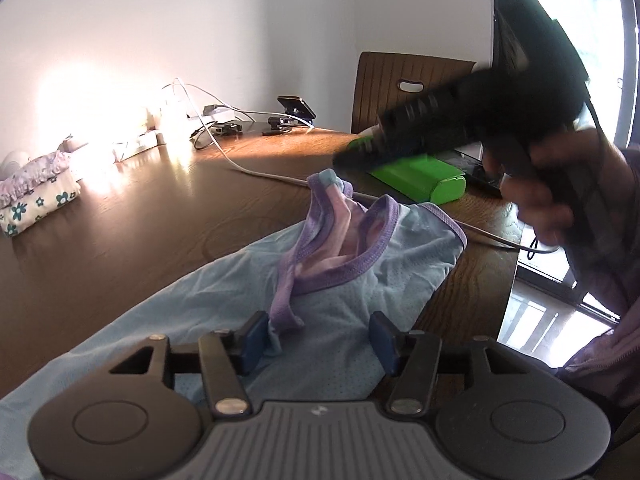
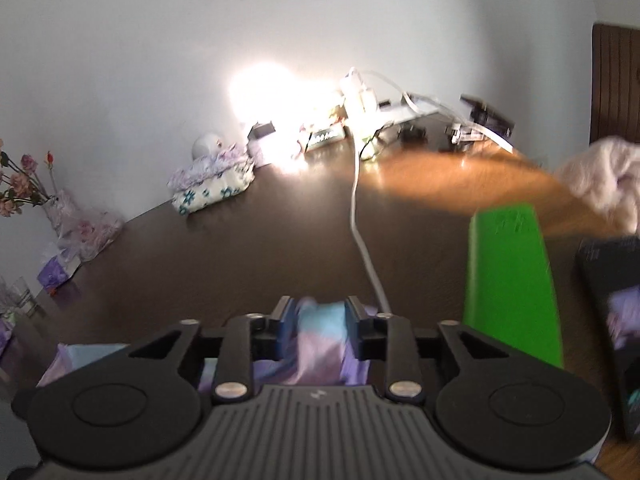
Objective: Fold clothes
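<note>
- My left gripper (image 1: pixel 318 338): jaws apart, nothing between them, hovering low over the light-blue tank top (image 1: pixel 248 300). A loose purple-trimmed strap end lies just by the left pad.
- Tank top lies crumpled on the tabletop (image 1: pixel 140 220), neckline and purple trim (image 1: pixel 340 268) bunched, one strap lifted up and away.
- My right gripper (image 2: pixel 318 320): clenched on that strap/shoulder fabric, blue and lilac cloth pinched between the pads. Left view shows it blurred, raised above the far end of the garment.
- Progress, my read: early. Garment not flattened, no clean fold visible. Left to do: spread it, straighten straps, fold, stack.
- Just past the garment: green box (image 2: pixel 508 276), white cable (image 2: pixel 360 232) running across the tabletop, dark box at far right.
- Farther: a folded floral piece (image 2: pixel 212 188) near the wall, possibly a finished item; can't confirm.
- Back edge: chargers and clutter, flowers in a vase (image 2: pixel 60 208), chair (image 1: pixel 400 88).
</note>
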Available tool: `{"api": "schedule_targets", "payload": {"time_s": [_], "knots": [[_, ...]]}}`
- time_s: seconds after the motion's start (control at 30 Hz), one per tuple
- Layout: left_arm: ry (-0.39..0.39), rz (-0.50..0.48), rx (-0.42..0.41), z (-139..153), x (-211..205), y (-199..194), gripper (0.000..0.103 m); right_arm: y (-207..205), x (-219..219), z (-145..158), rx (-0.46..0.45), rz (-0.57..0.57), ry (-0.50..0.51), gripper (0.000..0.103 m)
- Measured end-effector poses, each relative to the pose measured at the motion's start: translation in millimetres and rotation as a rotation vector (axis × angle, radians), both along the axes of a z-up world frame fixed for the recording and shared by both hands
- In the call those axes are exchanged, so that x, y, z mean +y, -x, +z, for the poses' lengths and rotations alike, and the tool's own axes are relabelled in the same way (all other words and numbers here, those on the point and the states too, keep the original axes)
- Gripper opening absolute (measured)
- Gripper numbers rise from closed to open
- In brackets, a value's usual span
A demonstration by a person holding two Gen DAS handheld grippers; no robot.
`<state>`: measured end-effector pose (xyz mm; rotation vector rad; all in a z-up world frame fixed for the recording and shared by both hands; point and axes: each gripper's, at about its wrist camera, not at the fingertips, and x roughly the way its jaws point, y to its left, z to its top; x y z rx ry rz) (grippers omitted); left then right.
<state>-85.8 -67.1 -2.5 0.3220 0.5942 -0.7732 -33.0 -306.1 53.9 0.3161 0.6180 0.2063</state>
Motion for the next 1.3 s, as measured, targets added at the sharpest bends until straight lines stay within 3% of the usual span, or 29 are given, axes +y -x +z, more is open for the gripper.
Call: {"api": "schedule_targets", "payload": {"time_s": [0.13,0.2,0.23,0.37,0.57,0.7,0.8,0.93,1.03,1.13,1.2,1.3], "knots": [[0.006,0.008,-0.005,-1.3,0.6,1.0,0.055,-24.8,17.0,-3.0,0.077,0.093,0.055,0.03],[0.009,0.01,-0.003,-1.7,0.5,0.5,0.057,-32.3,27.8,-11.5,0.107,0.1,0.107,0.003],[0.01,0.012,0.0,-1.7,0.3,-0.3,0.058,-31.8,32.1,-16.4,0.106,0.086,0.133,0.003],[0.014,0.018,0.012,-1.7,-0.5,-3.5,0.064,12.5,21.7,-11.9,-0.097,0.077,0.081,0.002],[0.009,0.018,0.049,3.5,-1.6,-7.1,0.066,52.0,-3.2,-24.8,-0.156,0.099,0.056,0.003],[0.046,0.053,0.048,29.0,3.4,-3.4,0.066,63.1,-8.0,-27.7,-0.207,0.123,0.025,0.003],[0.01,-0.001,-0.002,56.9,-5.5,-10.7,0.069,63.9,-11.3,-29.6,-0.222,0.134,-0.008,0.003],[-0.17,-0.126,-0.019,64.7,-59.1,-50.2,0.077,61.8,-19.4,-34.9,-0.226,0.14,-0.053,0.003],[-0.245,-0.278,0.066,50.0,-98.9,-79.2,0.073,58.5,-20.5,-32.7,-0.245,0.152,-0.071,0.003],[-0.236,-0.346,0.153,38.9,-112.9,-101.9,0.071,55.2,-19.0,-28.4,-0.271,0.168,-0.079,0.003],[-0.201,-0.325,0.238,31.9,-111.1,-119.6,0.062,56.2,-16.8,-25.9,-0.294,0.18,-0.077,0.003],[-0.096,-0.317,0.354,27.0,-94.8,-139.2,0.059,57.2,-20.0,-27.6,-0.309,0.185,-0.097,0.003]]}}
